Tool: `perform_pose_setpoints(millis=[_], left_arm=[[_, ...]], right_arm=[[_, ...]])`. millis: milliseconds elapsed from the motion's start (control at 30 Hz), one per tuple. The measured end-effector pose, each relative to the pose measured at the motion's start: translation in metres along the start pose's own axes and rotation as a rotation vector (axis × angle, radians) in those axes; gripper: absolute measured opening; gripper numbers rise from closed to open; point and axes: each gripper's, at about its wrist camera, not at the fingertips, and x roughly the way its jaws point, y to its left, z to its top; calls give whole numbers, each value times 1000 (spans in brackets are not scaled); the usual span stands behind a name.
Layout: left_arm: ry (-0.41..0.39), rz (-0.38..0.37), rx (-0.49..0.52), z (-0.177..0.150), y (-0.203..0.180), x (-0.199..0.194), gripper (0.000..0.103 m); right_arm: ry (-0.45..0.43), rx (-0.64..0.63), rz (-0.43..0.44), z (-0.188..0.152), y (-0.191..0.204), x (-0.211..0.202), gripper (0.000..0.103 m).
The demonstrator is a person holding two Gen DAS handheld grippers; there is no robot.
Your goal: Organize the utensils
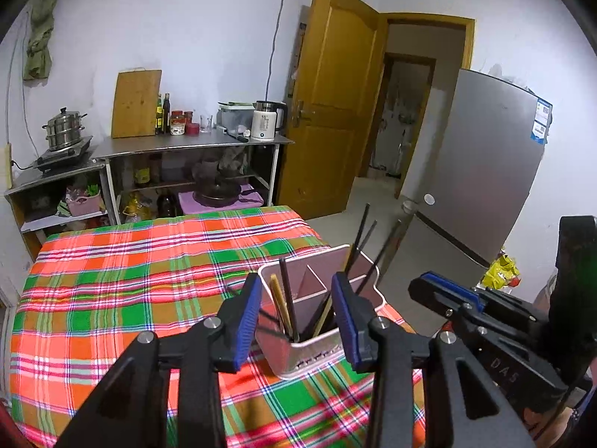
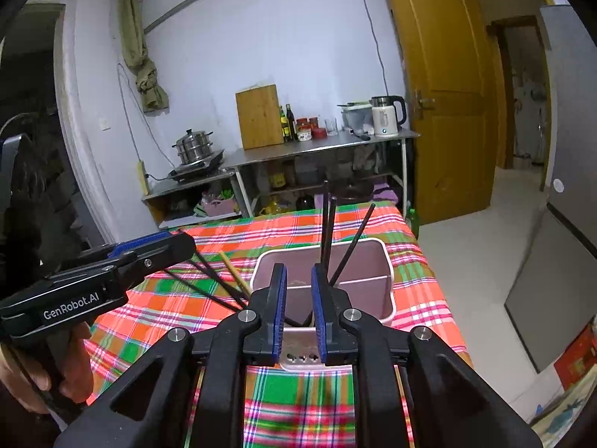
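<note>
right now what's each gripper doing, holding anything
left gripper: jaws open, holding nothing; the pink utensil holder shows in the gap.
right gripper: jaws a little open, nothing gripped.

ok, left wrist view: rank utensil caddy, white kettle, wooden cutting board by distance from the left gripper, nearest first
1. Utensil caddy, right between the left gripper fingers' tips, on the table.
2. White kettle, far counter, right end.
3. Wooden cutting board, against the back wall, further left.
</note>
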Motion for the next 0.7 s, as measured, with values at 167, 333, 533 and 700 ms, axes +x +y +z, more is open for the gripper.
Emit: perform_pose_setpoints(millis=[167, 333, 533, 700], left_arm=[[-7, 2, -4, -21, -2, -16, 44], [-5, 14, 0, -46, -3, -27, 45], [2, 27, 3, -77, -5, -37, 46], [2, 27, -2, -104, -6, -42, 46]], right_arm=[[-13, -17, -11, -12, 9, -14, 16], [-8, -34, -11, -27, 18, -23, 18], [8, -46, -15, -50, 23, -27, 19], [14, -50, -27, -74, 26, -35, 19]])
